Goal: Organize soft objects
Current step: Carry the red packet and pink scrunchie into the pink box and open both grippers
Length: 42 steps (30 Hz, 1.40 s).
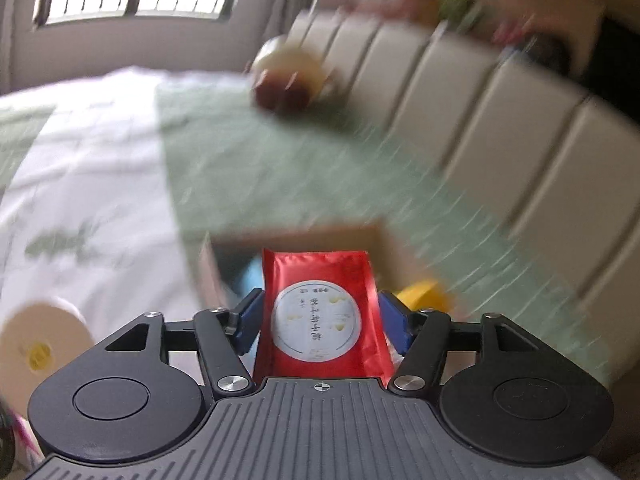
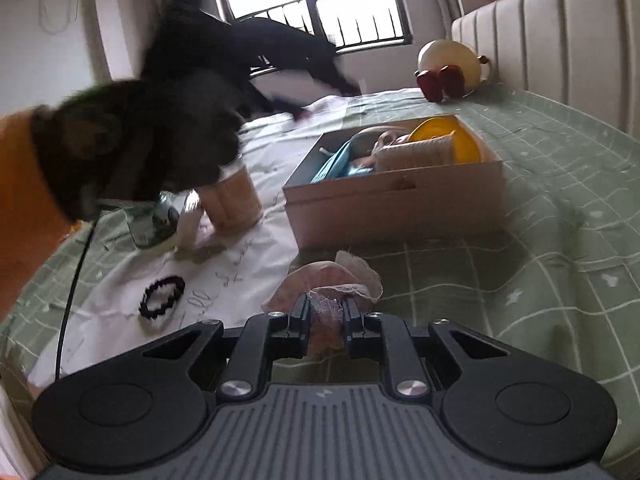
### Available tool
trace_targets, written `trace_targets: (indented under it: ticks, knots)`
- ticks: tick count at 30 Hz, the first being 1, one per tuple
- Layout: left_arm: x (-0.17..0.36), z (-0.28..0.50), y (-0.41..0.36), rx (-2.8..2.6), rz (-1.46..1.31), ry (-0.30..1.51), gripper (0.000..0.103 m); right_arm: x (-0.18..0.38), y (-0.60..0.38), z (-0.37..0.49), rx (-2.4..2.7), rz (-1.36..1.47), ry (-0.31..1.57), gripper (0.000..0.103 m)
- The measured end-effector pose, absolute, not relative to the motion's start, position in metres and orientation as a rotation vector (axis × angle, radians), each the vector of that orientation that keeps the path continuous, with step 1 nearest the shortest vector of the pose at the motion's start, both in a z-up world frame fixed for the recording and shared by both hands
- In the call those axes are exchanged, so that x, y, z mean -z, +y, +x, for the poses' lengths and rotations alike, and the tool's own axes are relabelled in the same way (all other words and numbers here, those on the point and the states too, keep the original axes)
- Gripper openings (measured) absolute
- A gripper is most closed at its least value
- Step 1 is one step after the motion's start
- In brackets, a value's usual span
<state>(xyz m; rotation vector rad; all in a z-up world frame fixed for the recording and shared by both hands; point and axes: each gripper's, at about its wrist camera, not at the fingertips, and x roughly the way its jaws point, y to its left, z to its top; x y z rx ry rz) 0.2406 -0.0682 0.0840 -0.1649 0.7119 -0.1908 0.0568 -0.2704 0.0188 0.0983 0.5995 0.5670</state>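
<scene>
My left gripper (image 1: 320, 322) is shut on a red packet (image 1: 320, 304) with a round white label and holds it above the near end of the cardboard box (image 1: 304, 236). The view is blurred by motion. My right gripper (image 2: 326, 314) is shut on a pink lace-edged cloth (image 2: 332, 280) low over the green bedspread, in front of the cardboard box (image 2: 396, 204). The box holds a yellow round thing (image 2: 448, 140), a blue thing (image 2: 336, 164) and a beige knitted piece (image 2: 416, 150).
A black hair tie (image 2: 162, 296) lies on the white sheet (image 2: 120, 300). A beige roll (image 2: 236, 200) stands left of the box, with the person's dark sleeve (image 2: 160, 120) above it. A cream and red plush (image 2: 450, 68) sits by the padded headboard (image 2: 560, 40).
</scene>
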Motion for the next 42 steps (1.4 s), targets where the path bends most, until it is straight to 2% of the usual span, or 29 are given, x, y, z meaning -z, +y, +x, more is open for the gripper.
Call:
trace_targets:
  ticks: [2, 3, 6, 14, 20, 24, 28, 30, 31, 32, 35, 37, 42]
  knots:
    - [-0.065, 0.25, -0.07, 0.22, -0.159, 0.754, 0.074, -0.022, -0.268, 0.058, -0.553, 0.072, 0.589, 0.016]
    - [-0.06, 0.251, -0.073, 0.243, -0.145, 0.747, 0.07, -0.024, -0.268, 0.06, -0.542, 0.067, 0.587, 0.016]
    - [-0.062, 0.255, -0.079, 0.288, -0.126, 0.765, 0.068, -0.034, -0.272, 0.07, -0.515, 0.065, 0.575, 0.016]
    - [-0.099, 0.256, -0.027, 0.404, -0.456, 0.607, 0.068, -0.092, -0.269, 0.125, -0.488, 0.028, 0.422, 0.016]
    - [-0.125, 0.209, 0.013, 0.339, -0.396, 0.488, 0.068, -0.12, -0.254, 0.204, -0.497, 0.196, 0.425, 0.016]
    - [-0.112, 0.153, 0.043, 0.286, -0.378, 0.469, 0.068, -0.133, -0.246, 0.226, -0.51, 0.23, 0.42, 0.016]
    - [-0.085, 0.103, 0.06, 0.231, -0.376, 0.521, 0.068, -0.134, -0.228, 0.225, -0.485, 0.102, 0.496, 0.017]
    - [-0.066, 0.08, 0.065, 0.217, -0.397, 0.547, 0.068, -0.13, -0.223, 0.212, -0.517, 0.046, 0.573, 0.026]
    - [-0.059, 0.069, 0.068, 0.22, -0.404, 0.557, 0.068, -0.128, -0.222, 0.206, -0.528, 0.033, 0.609, 0.035]
    - [-0.051, 0.06, 0.069, 0.228, -0.404, 0.57, 0.068, -0.123, -0.221, 0.2, -0.536, 0.018, 0.651, 0.037]
    - [-0.035, 0.039, 0.071, 0.232, -0.377, 0.582, 0.068, -0.106, -0.207, 0.2, -0.497, -0.036, 0.786, 0.036]
    - [-0.028, 0.028, 0.068, 0.233, -0.357, 0.583, 0.068, -0.093, -0.198, 0.214, -0.458, -0.041, 0.842, 0.032]
    - [-0.02, -0.001, 0.069, 0.189, -0.306, 0.592, 0.068, -0.063, -0.193, 0.263, -0.381, 0.082, 0.933, 0.029]
